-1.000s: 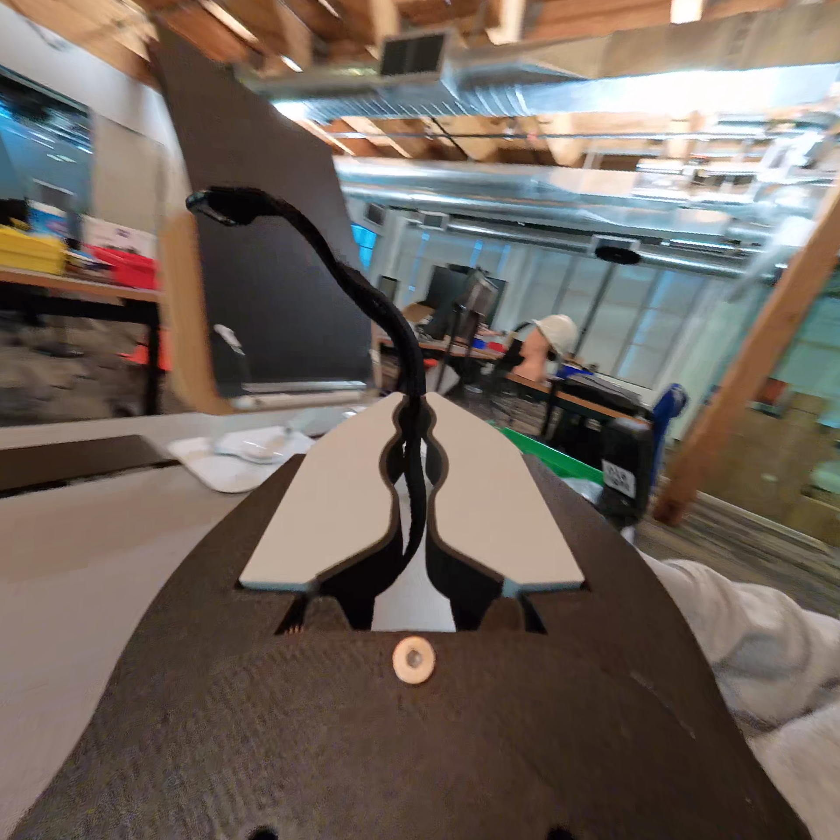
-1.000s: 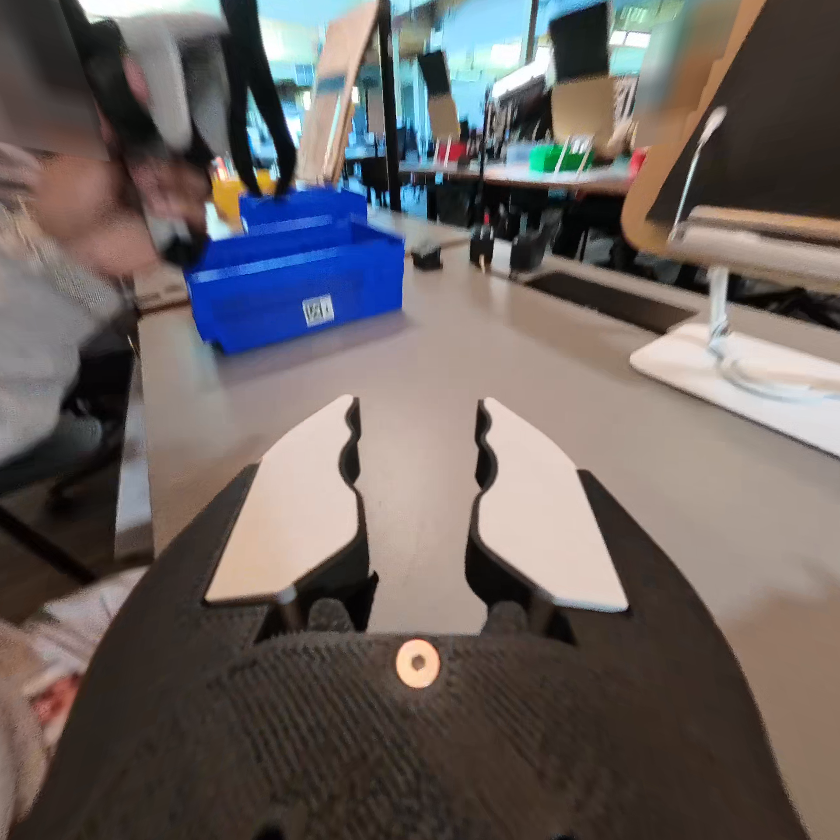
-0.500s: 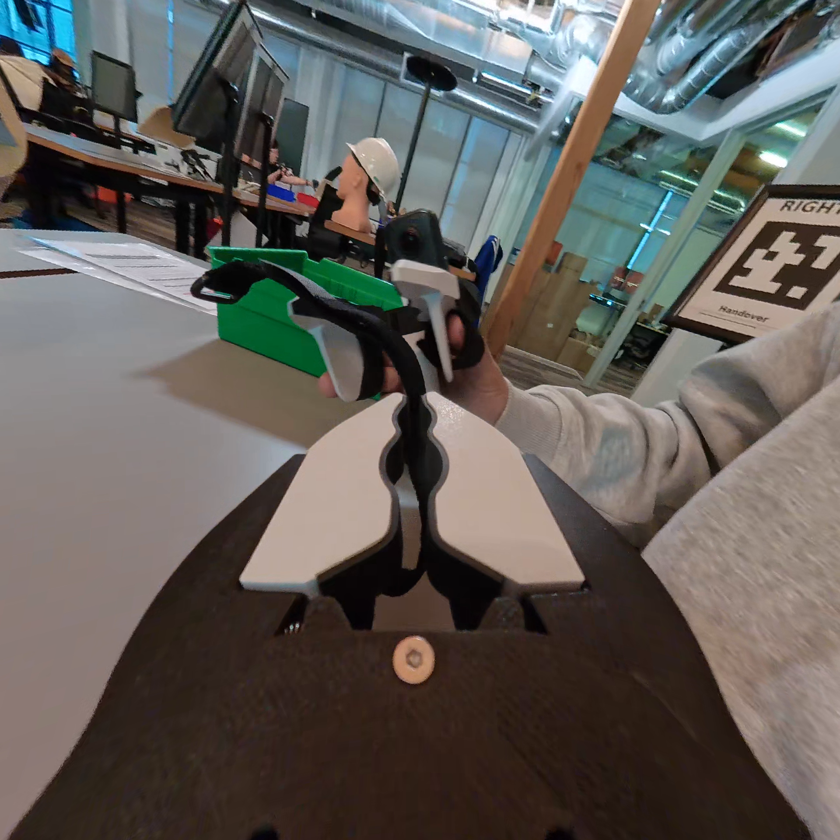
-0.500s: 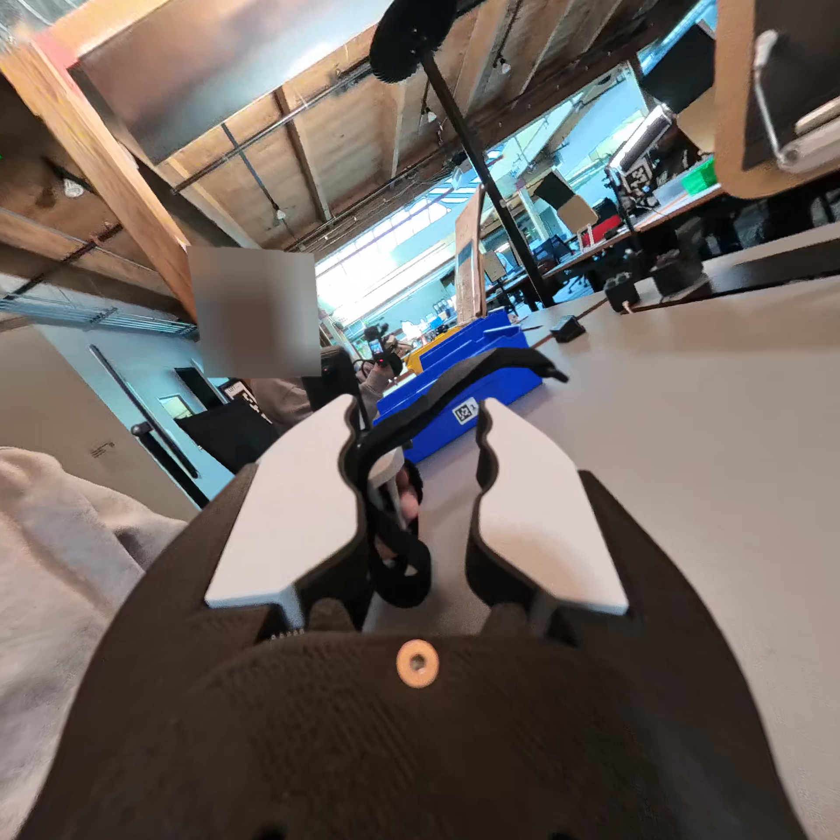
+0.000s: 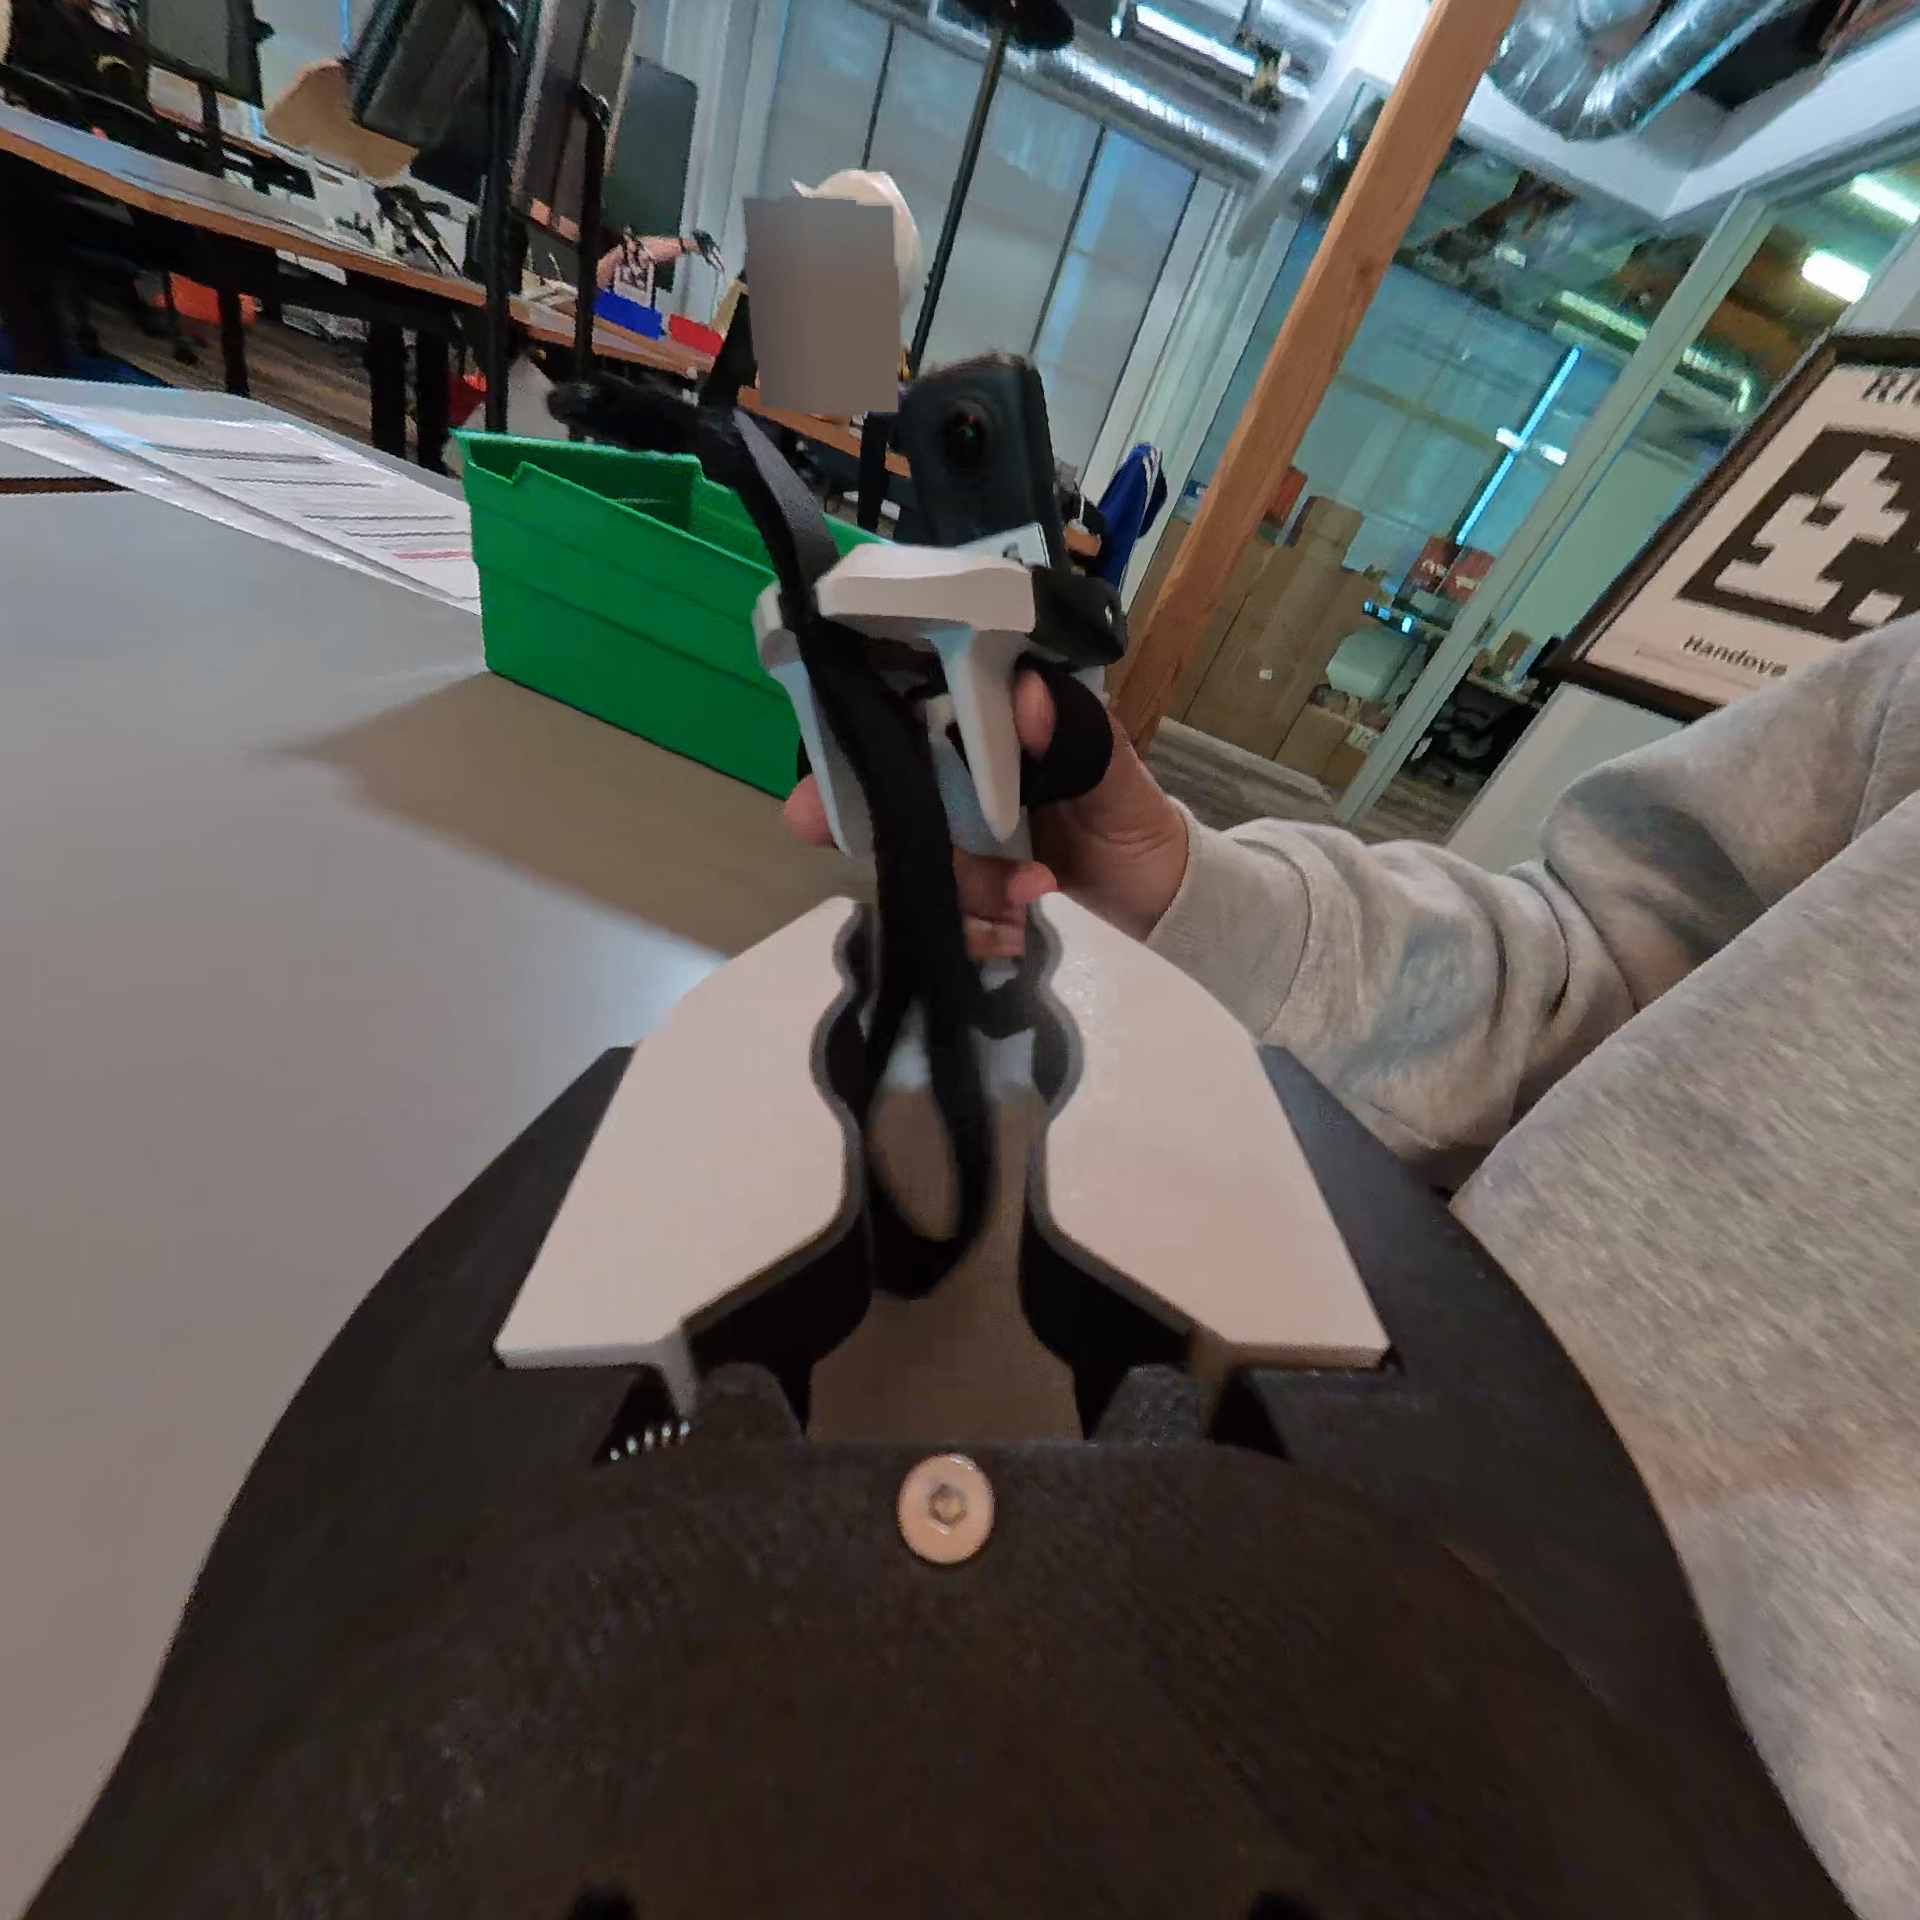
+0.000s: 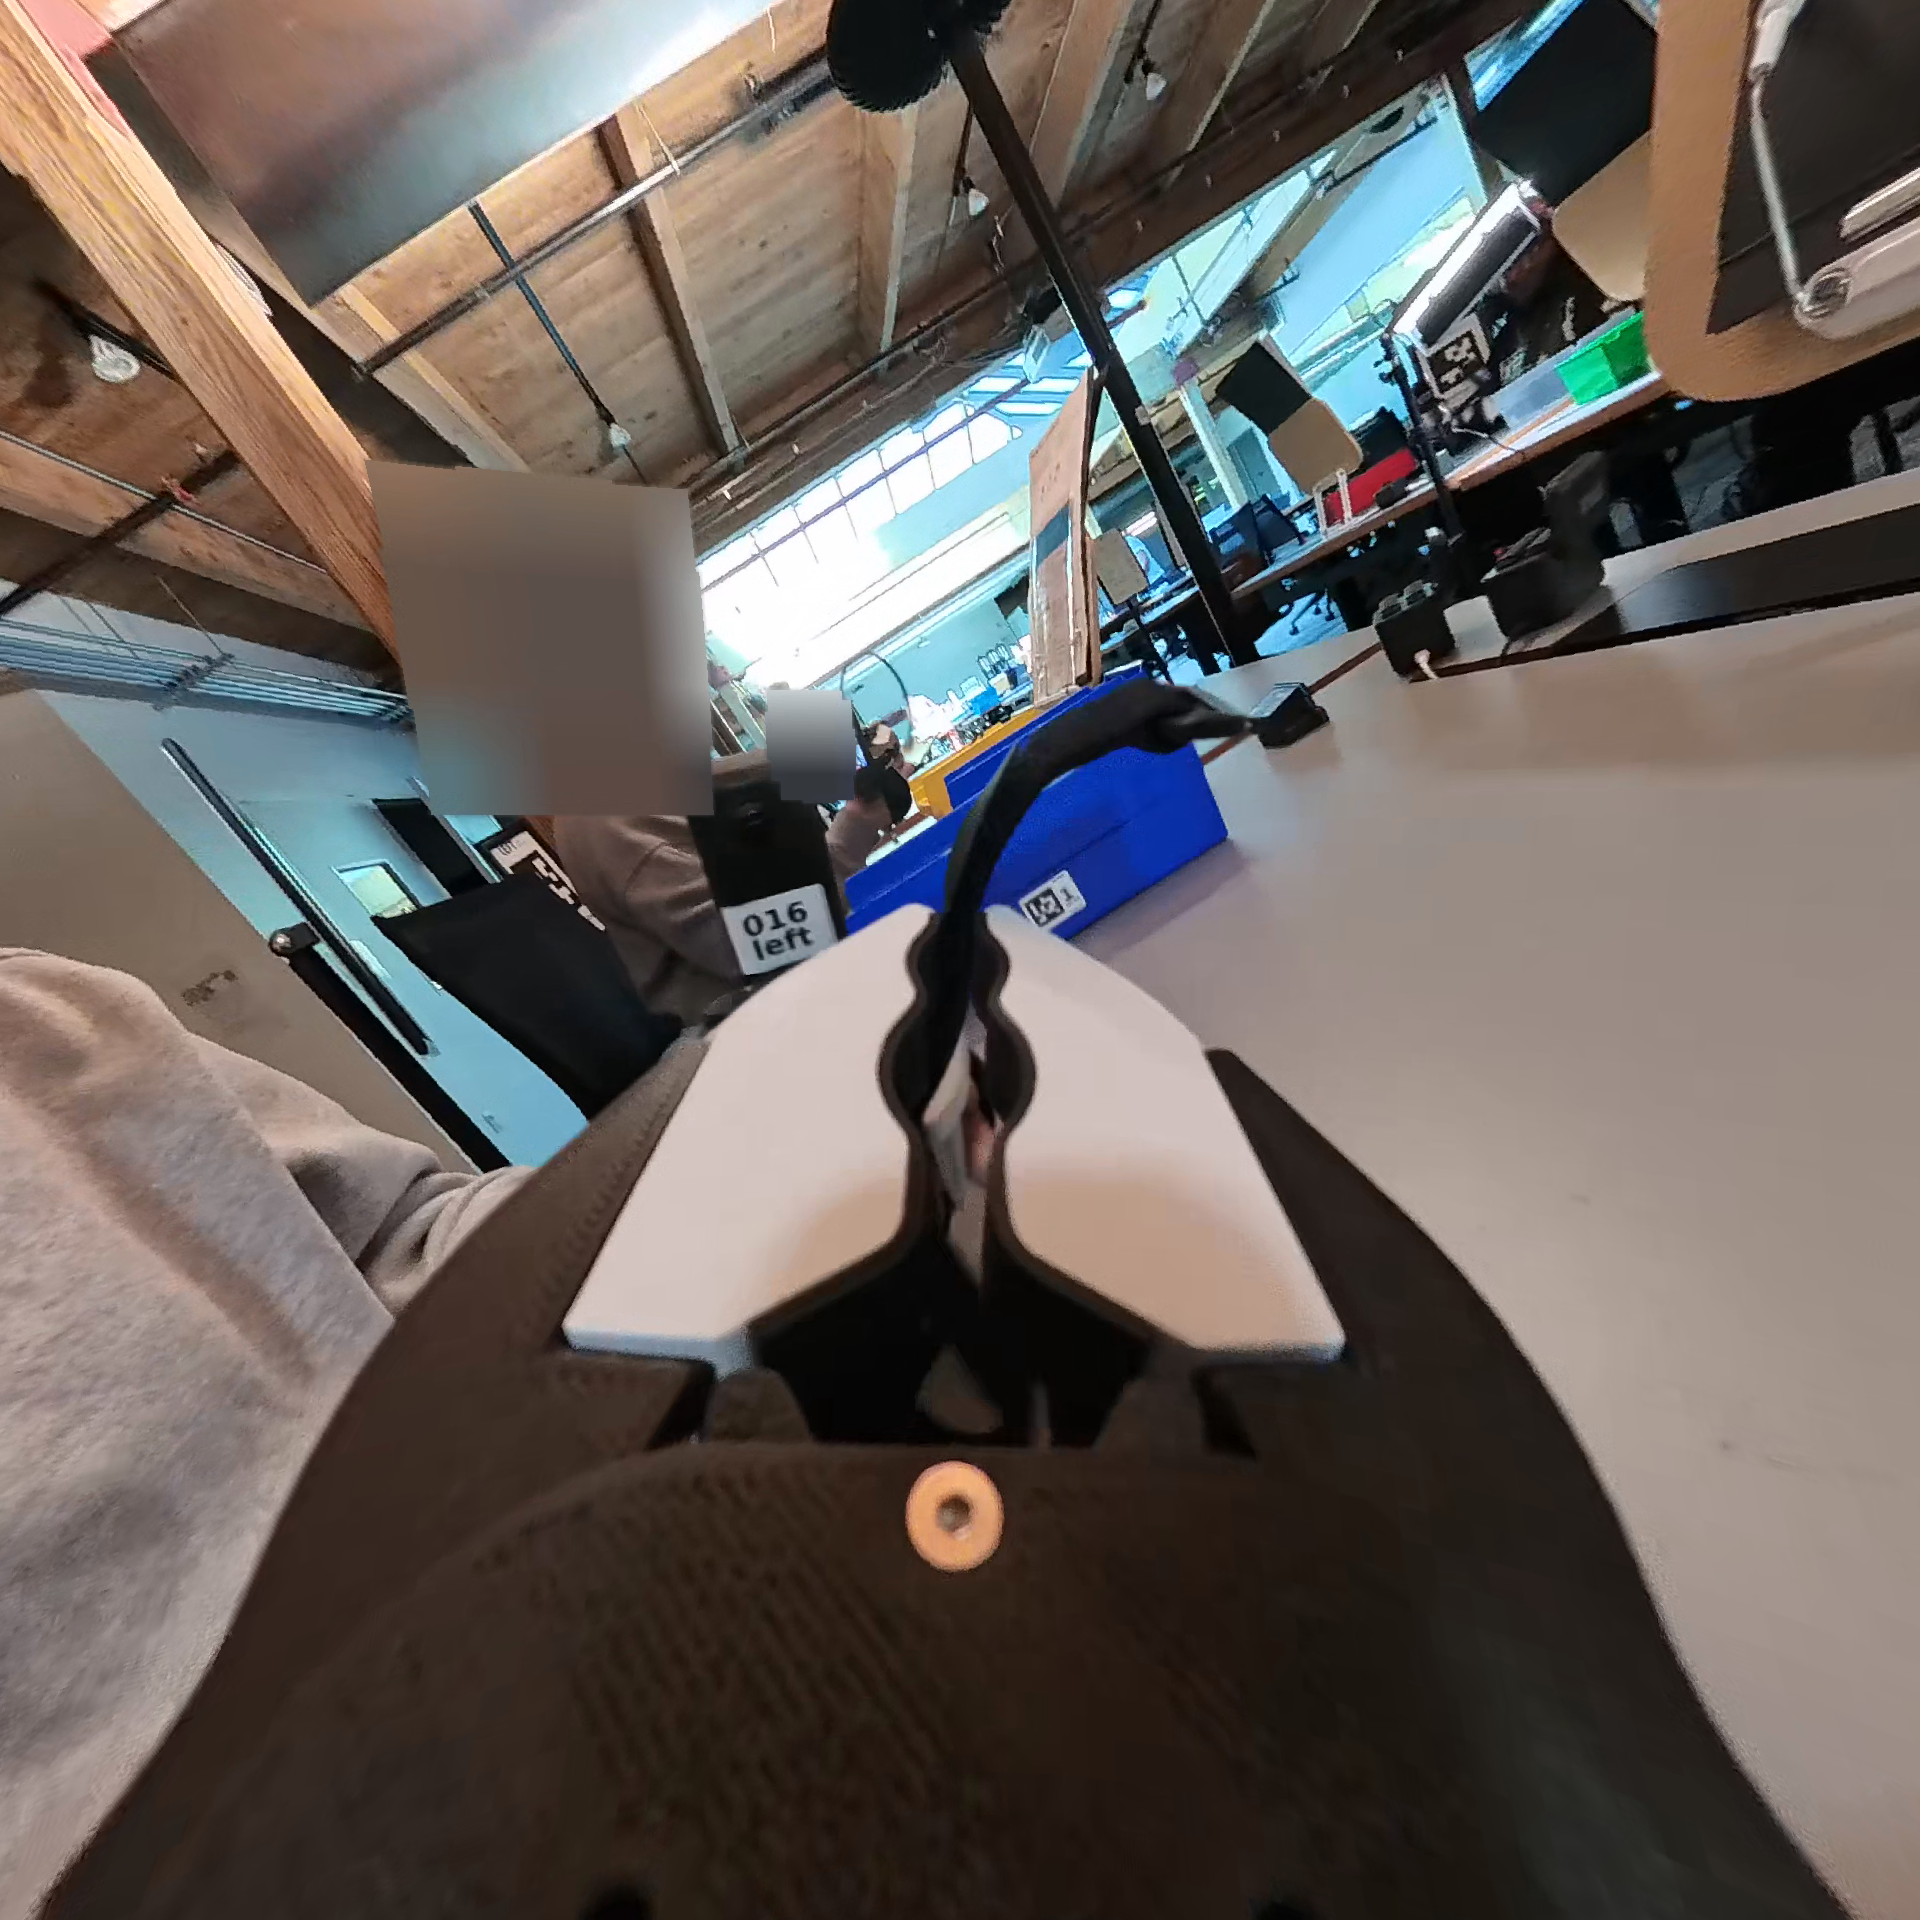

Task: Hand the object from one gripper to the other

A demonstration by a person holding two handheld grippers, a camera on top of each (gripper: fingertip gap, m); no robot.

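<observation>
Here the right gripper (image 6: 961,997) is pinching the black strap (image 6: 997,831) near the blue bin (image 6: 1122,831). The left gripper (image 5: 951,966) is standing slightly spread around the strap (image 5: 914,831); whether it is gripping, I cannot tell.

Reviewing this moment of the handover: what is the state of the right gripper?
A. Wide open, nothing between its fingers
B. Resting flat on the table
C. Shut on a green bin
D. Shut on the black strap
D: in the right wrist view the right gripper has its white fingers closed together with the black strap pinched between them.

Left gripper (image 5: 948,997) parted slightly; right gripper (image 6: 958,982) clamped tight.
</observation>
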